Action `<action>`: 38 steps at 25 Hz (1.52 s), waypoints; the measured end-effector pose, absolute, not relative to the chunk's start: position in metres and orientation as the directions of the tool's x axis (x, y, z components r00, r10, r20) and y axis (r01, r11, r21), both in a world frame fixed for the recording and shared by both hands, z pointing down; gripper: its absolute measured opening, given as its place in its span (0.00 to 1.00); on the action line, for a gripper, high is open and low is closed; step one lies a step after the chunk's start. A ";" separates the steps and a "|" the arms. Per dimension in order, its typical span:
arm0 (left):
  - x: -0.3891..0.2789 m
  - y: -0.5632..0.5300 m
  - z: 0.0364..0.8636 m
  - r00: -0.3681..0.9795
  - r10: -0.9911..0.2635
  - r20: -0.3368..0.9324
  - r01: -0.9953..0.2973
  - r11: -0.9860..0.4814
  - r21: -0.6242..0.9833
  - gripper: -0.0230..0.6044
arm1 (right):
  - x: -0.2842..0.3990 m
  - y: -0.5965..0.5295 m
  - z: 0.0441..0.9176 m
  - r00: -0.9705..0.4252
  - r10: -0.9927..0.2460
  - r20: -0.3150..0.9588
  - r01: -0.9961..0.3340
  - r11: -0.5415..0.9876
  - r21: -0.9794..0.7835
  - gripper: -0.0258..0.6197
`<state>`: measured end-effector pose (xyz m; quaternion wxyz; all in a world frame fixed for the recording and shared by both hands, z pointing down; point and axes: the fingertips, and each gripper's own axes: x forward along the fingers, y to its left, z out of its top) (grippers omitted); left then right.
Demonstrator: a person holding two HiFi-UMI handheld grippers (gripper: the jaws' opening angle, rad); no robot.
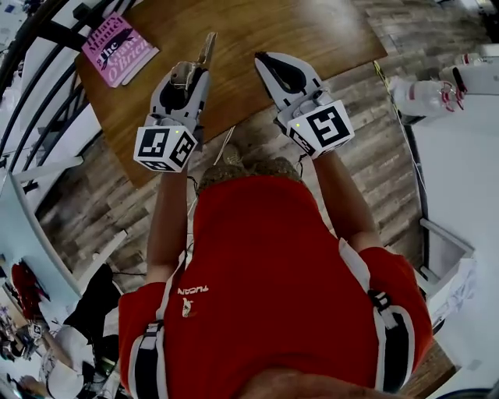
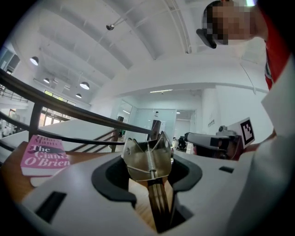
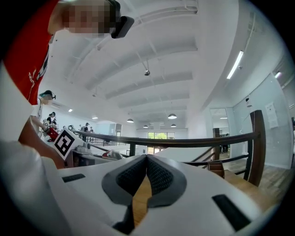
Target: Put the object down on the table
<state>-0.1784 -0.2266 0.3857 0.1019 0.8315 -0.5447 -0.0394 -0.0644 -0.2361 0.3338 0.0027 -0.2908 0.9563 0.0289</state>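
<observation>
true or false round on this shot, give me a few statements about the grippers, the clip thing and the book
1. The left gripper is shut on a metal spring clip. True.
2. The right gripper holds the pink book. False: its jaws are together with nothing between them, and the pink book lies on the wooden table.
3. The clip already lies on the table. False: it sits between the left gripper's jaws.
4. The book lies near a corner of the table, on the left gripper's side. True.
</observation>
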 end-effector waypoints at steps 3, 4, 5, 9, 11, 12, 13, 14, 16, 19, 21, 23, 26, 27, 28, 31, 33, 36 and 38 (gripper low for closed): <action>-0.184 -0.247 0.406 0.413 -0.906 0.093 -0.894 -0.384 0.232 0.35 | -0.071 -0.251 0.341 -0.823 -0.568 -0.003 -0.567 0.822 0.045 0.08; -0.185 -0.254 0.413 0.414 -0.904 0.110 -0.894 -0.381 0.237 0.35 | -0.072 -0.256 0.343 -0.821 -0.570 0.005 -0.570 0.821 0.043 0.08; -0.186 -0.259 0.419 0.413 -0.902 0.126 -0.895 -0.376 0.241 0.35 | -0.072 -0.260 0.345 -0.821 -0.571 0.012 -0.571 0.820 0.041 0.08; -0.184 -0.278 0.443 0.407 -0.893 0.194 -0.902 -0.360 0.237 0.35 | -0.073 -0.276 0.354 -0.828 -0.559 0.032 -0.558 0.829 0.031 0.08; -0.183 -0.288 0.456 0.401 -0.886 0.232 -0.907 -0.349 0.235 0.35 | -0.076 -0.284 0.360 -0.835 -0.549 0.046 -0.548 0.836 0.028 0.08; -0.183 -0.293 0.463 0.399 -0.882 0.251 -0.909 -0.344 0.236 0.35 | -0.077 -0.288 0.364 -0.837 -0.545 0.054 -0.545 0.838 0.028 0.08; -0.183 -0.298 0.470 0.397 -0.878 0.268 -0.910 -0.339 0.238 0.35 | -0.078 -0.292 0.367 -0.838 -0.543 0.060 -0.542 0.840 0.026 0.08; -0.183 -0.302 0.477 0.394 -0.874 0.285 -0.912 -0.334 0.239 0.35 | -0.079 -0.295 0.370 -0.839 -0.541 0.066 -0.540 0.841 0.022 0.08; -0.183 -0.308 0.490 0.388 -0.865 0.319 -0.916 -0.323 0.239 0.35 | -0.080 -0.299 0.375 -0.842 -0.534 0.077 -0.534 0.845 0.017 0.08; -0.182 -0.316 0.506 0.382 -0.850 0.362 -0.920 -0.315 0.231 0.35 | -0.079 -0.304 0.382 -0.846 -0.526 0.093 -0.527 0.850 0.015 0.08; -0.180 -0.321 0.516 0.383 -0.838 0.389 -0.921 -0.316 0.227 0.35 | -0.078 -0.308 0.385 -0.846 -0.524 0.101 -0.526 0.851 0.012 0.08; -0.179 -0.324 0.525 0.383 -0.824 0.417 -0.922 -0.315 0.225 0.35 | -0.078 -0.312 0.388 -0.845 -0.524 0.109 -0.527 0.850 0.009 0.08; -0.180 -0.329 0.540 0.376 -0.804 0.461 -0.926 -0.306 0.222 0.35 | -0.078 -0.318 0.391 -0.843 -0.525 0.115 -0.528 0.849 0.004 0.08; -0.180 -0.330 0.544 0.372 -0.797 0.475 -0.928 -0.301 0.221 0.35 | -0.078 -0.320 0.391 -0.843 -0.525 0.116 -0.528 0.849 0.003 0.08; -0.181 -0.331 0.548 0.367 -0.791 0.489 -0.930 -0.296 0.220 0.35 | -0.078 -0.322 0.392 -0.844 -0.524 0.117 -0.527 0.850 0.002 0.08; -0.182 -0.334 0.558 0.350 -0.776 0.524 -0.937 -0.278 0.213 0.35 | -0.078 -0.325 0.394 -0.845 -0.520 0.123 -0.524 0.852 -0.003 0.08; -0.183 -0.335 0.563 0.340 -0.766 0.546 -0.940 -0.268 0.209 0.35 | -0.079 -0.327 0.396 -0.846 -0.517 0.126 -0.522 0.853 -0.006 0.08; -0.185 -0.335 0.571 0.326 -0.746 0.580 -0.945 -0.262 0.195 0.35 | -0.080 -0.330 0.397 -0.847 -0.516 0.126 -0.521 0.853 -0.011 0.08; -0.186 -0.334 0.577 0.318 -0.735 0.598 -0.948 -0.259 0.186 0.36 | -0.081 -0.331 0.397 -0.848 -0.515 0.125 -0.520 0.854 -0.014 0.08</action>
